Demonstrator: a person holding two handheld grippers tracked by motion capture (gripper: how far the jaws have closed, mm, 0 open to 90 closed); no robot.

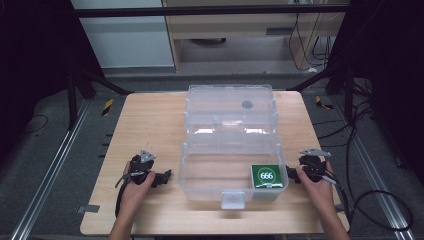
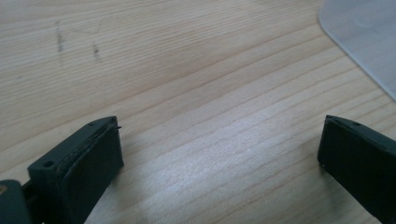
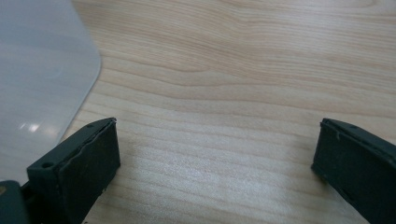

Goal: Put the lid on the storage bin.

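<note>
A clear plastic storage box with its lid folded back sits in the middle of the wooden table. Inside its near right corner lies a small green pack marked 666. My left gripper rests on the table left of the box, held by a hand, its jaws open over bare wood. My right gripper rests right of the box, also open, with nothing between its jaws. A corner of the box shows in the left gripper view and in the right gripper view.
A white latch sticks out at the box's near side. Bare wood lies on both sides of the box and along the table's near edge. Cables and metal rails run on the floor beside the table.
</note>
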